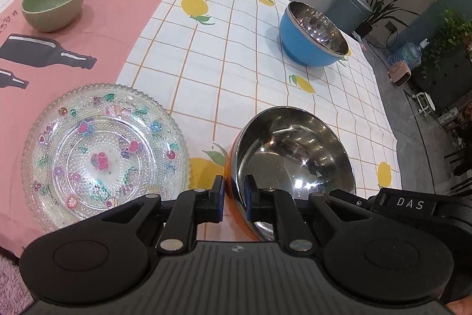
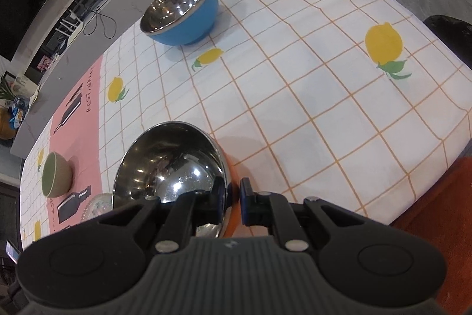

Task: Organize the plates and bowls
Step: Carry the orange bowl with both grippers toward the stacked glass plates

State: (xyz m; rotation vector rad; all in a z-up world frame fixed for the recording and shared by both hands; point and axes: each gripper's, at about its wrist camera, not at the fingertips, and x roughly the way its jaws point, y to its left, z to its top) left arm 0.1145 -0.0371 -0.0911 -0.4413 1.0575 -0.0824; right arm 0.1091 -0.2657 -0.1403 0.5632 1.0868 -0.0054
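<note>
Steel lines the orange bowl (image 1: 295, 161), which sits at the near edge of the counter (image 1: 236, 55), and both tongs are clamped on its rim: the left tongs (image 1: 234, 194) on its left side, one pad outside and one inside, the right tongs (image 2: 233, 197) on its right side. Only the left view shows the plate (image 1: 103, 155) whole, a round clear glass dish with a beaded rim and painted flowers, just beside the bowl on a pink cloth; the right view catches only a sliver of it. Both views show a blue bowl (image 1: 312, 34), steel inside, far across the checked lemon-print cloth, and a matte green bowl (image 1: 54, 2) on the pink strip.
</note>
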